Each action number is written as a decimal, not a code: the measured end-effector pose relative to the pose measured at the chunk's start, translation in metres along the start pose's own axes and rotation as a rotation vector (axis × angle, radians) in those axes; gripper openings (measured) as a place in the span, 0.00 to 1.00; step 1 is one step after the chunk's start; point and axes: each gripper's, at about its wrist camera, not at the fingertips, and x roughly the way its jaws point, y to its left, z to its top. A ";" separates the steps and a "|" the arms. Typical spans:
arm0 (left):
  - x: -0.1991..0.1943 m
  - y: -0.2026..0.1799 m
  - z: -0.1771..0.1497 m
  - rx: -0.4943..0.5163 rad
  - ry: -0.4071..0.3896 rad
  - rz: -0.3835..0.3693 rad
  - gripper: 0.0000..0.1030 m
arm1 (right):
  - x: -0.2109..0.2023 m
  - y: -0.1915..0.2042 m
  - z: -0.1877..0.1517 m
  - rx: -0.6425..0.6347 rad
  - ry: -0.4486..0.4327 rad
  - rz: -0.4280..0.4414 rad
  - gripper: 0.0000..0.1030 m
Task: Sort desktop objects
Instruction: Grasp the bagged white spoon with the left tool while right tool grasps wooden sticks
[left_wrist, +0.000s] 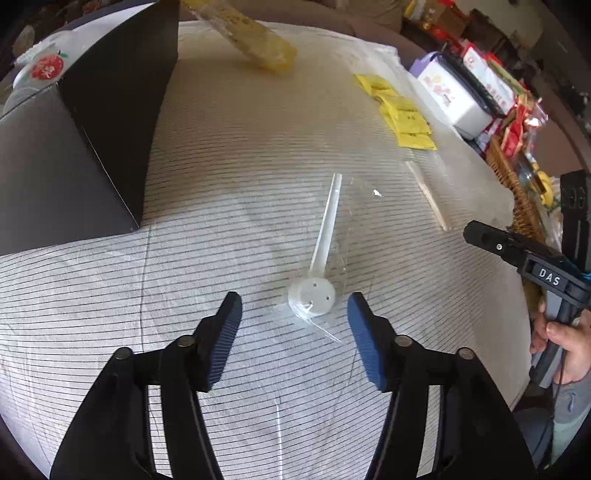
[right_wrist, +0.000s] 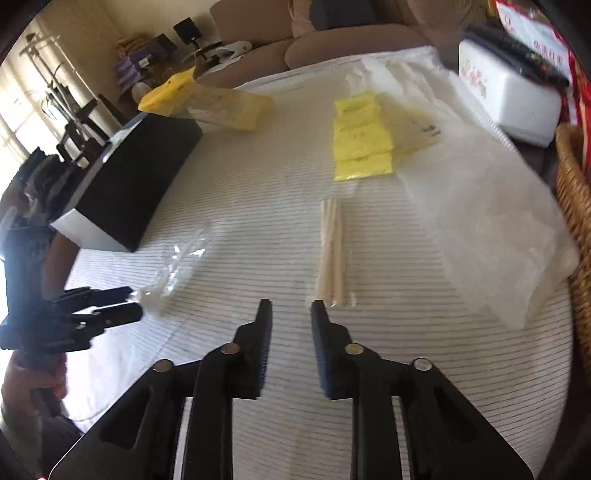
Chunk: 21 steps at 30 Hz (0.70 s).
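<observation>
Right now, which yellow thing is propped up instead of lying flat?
The long yellow package: one end rests on the black box, the other on the cloth. The yellow packets lie flat.

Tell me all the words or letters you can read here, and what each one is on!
"DAS": white letters on the right gripper, on its black body.
Red apple sticker behind the black box: writing too small to read.
Yellow packets: dark print, too blurred to read.
White box: pink and red characters, too blurred to read.
Red packages beside it: print unreadable.
</observation>
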 end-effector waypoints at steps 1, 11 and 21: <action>-0.002 -0.001 0.004 0.000 -0.018 -0.005 0.65 | 0.003 -0.001 0.005 -0.015 -0.010 -0.036 0.51; 0.038 -0.042 -0.003 0.214 -0.014 0.211 0.64 | 0.064 0.016 0.029 -0.244 0.043 -0.245 0.49; 0.012 -0.013 0.008 0.015 -0.039 -0.046 0.25 | 0.052 0.008 0.026 -0.047 0.043 0.045 0.11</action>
